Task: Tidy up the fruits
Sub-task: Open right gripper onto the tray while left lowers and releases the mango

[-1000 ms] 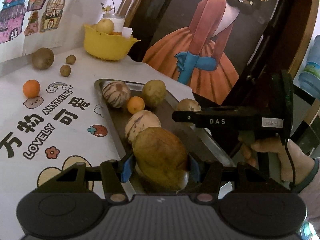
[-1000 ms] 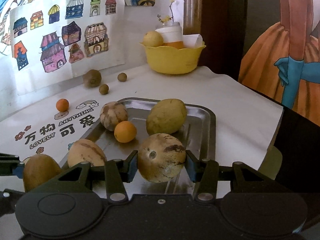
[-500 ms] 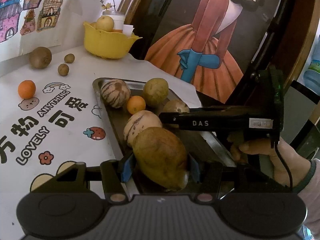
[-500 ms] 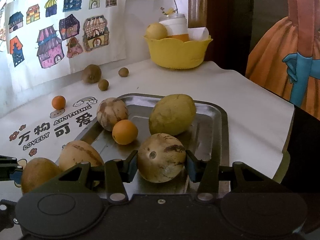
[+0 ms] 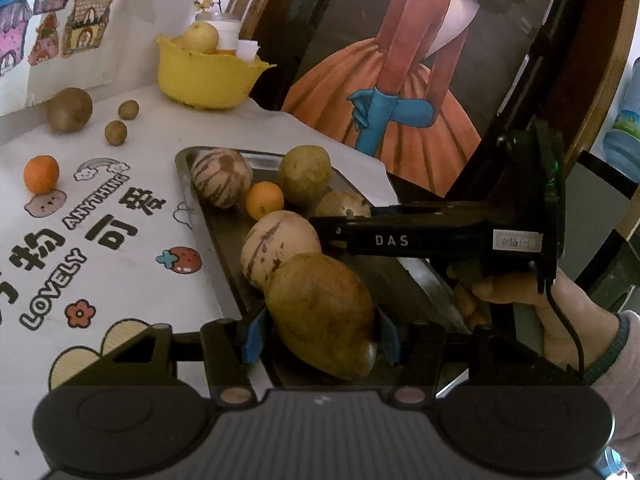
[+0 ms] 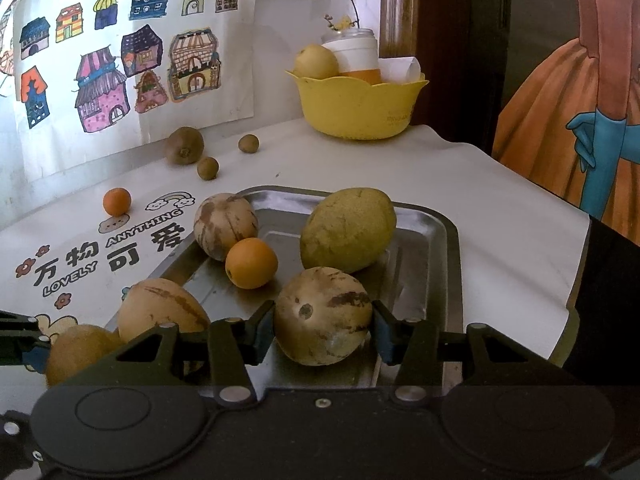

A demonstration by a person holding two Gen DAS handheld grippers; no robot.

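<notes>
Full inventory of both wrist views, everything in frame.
tray: 1, silver, on white printed cloth
striped melons: 3, tan; two lying in tray, one between right gripper's pads
green fruit: 1, in tray
oranges: 2; one in tray, one on cloth
brown fruits: 3, one big, two small, on cloth near wall
bowl: 1, yellow, far end; holds pale fruit, jar
mango: 1, brown-green, in left gripper
left gripper: shut on mango
right gripper: jaws opening, melon between
hand: holds right gripper
</notes>
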